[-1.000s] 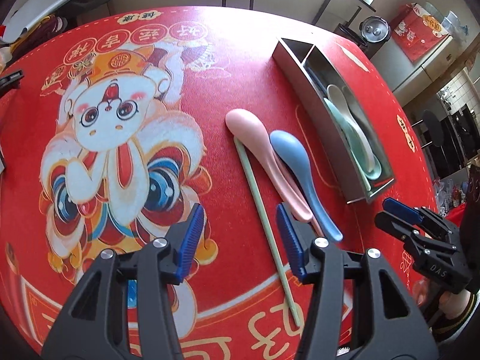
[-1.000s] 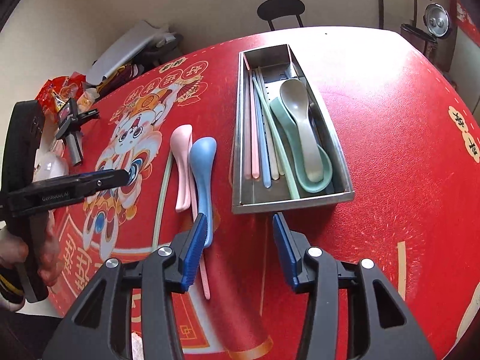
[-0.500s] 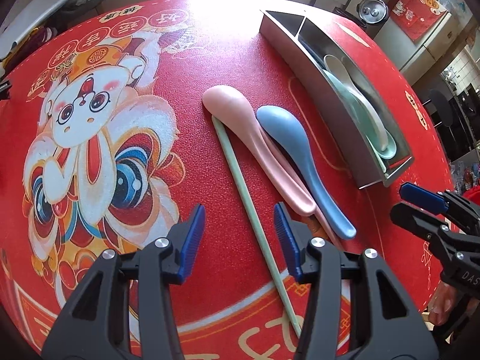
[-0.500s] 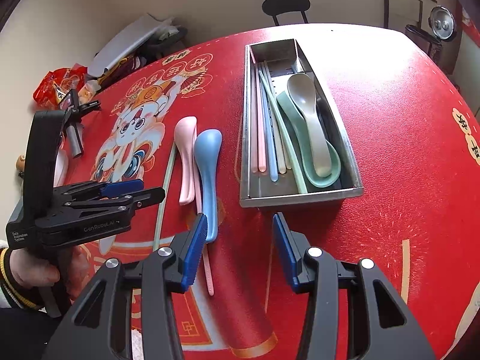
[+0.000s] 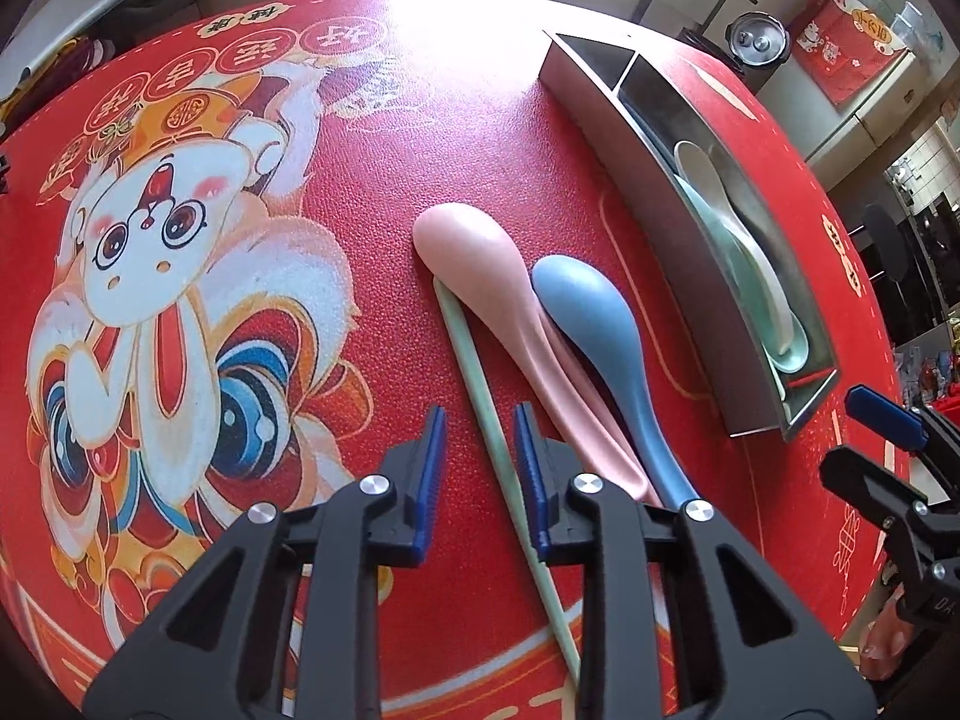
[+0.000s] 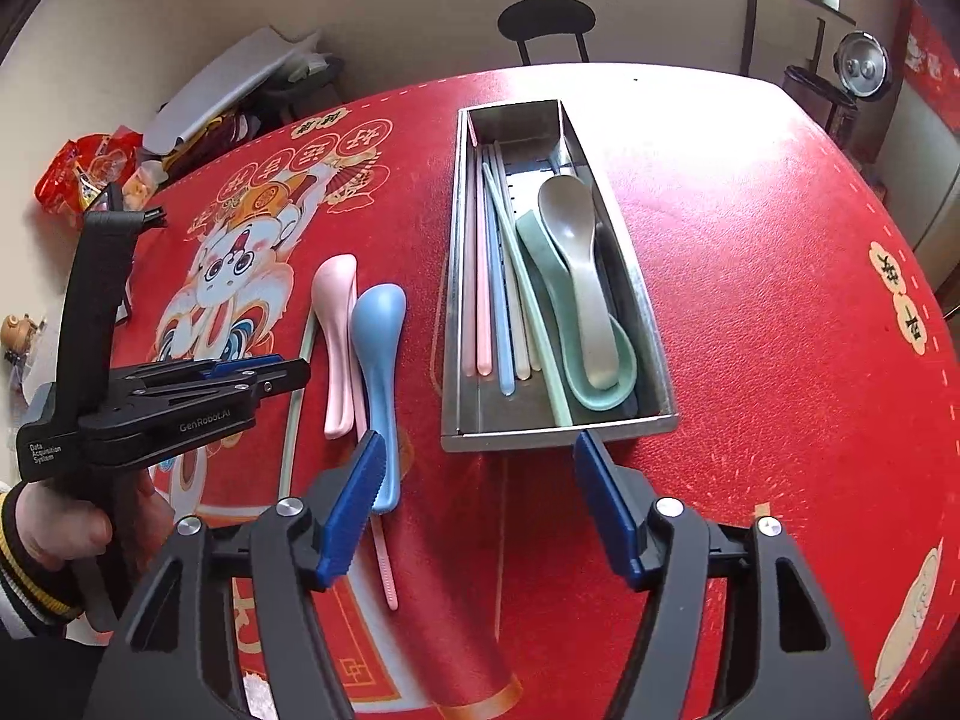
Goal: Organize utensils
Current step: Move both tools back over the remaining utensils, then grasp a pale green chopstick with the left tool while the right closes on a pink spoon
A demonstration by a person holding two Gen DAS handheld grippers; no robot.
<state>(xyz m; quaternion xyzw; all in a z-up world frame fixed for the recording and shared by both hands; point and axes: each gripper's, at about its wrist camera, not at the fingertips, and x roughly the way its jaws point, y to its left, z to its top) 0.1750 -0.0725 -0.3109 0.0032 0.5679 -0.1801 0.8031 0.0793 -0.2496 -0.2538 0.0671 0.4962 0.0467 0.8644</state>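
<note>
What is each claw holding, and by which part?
Nothing yet. Left claw, jaws just closing, straddles the green chopstick without gripping; right claw, jaws just opening, is empty.

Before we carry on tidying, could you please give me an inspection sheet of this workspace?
Surface: red printed cloth.
Job's things: tray holds chopsticks and two spoons; pink spoon, blue spoon, green chopstick and pink chopstick lie outside.
Clutter: snack bag off to the side.
Grippers: left gripper just closing, green chopstick between jaws, not pinched; right gripper just opening, empty.
Cables: nothing seen.
Surroundings: chair, wall.
</note>
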